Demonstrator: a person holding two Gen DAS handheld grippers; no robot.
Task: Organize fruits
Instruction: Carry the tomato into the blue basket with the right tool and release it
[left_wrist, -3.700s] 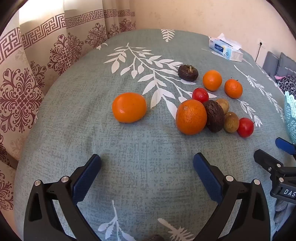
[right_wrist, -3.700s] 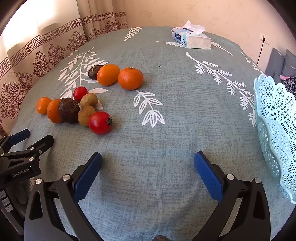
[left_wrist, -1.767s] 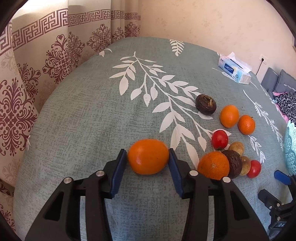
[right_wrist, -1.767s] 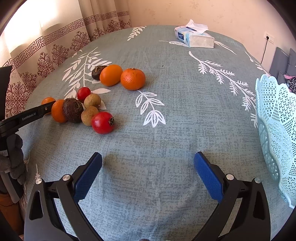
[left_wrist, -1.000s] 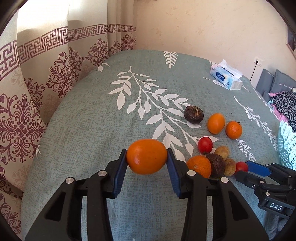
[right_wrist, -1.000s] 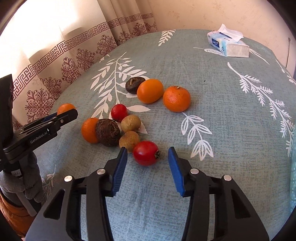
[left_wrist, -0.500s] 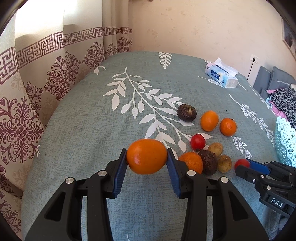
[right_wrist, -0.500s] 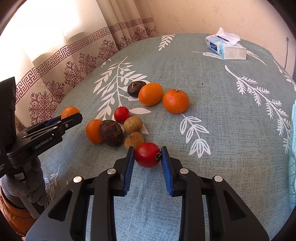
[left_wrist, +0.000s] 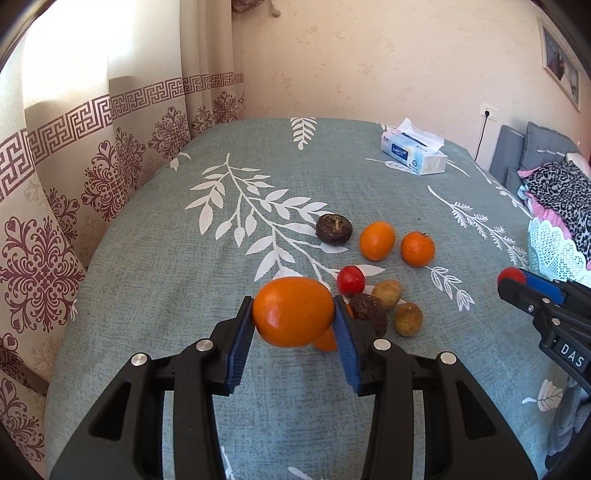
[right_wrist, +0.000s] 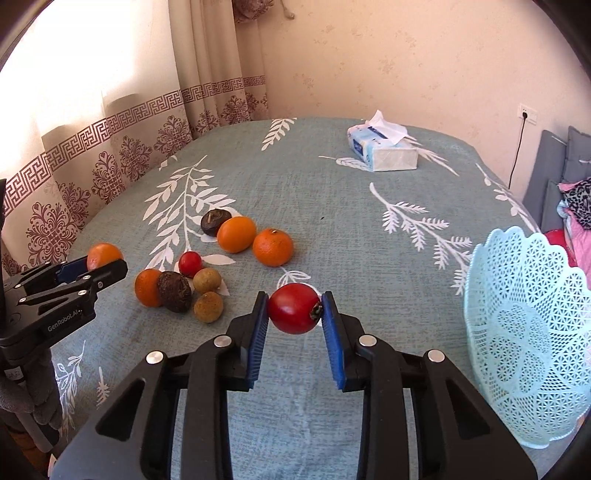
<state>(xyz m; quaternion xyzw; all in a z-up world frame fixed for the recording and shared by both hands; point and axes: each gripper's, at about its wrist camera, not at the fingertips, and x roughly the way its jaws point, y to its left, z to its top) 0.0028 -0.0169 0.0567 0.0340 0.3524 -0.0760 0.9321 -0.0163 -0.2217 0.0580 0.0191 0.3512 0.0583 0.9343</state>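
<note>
The right gripper (right_wrist: 294, 313) pinches a red fruit (right_wrist: 294, 313) above the cloth, with the lace basket (right_wrist: 524, 332) at right of frame and nearer to it than to the left gripper (left_wrist: 293, 314), which probably lifts its clamped orange (left_wrist: 293, 312) clear.

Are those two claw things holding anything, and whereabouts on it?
Left gripper squeezes an orange by its sides; right gripper squeezes a red fruit likewise.

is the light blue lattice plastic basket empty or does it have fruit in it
Empty: the light blue lattice plastic basket shows only bare mesh inside.
</note>
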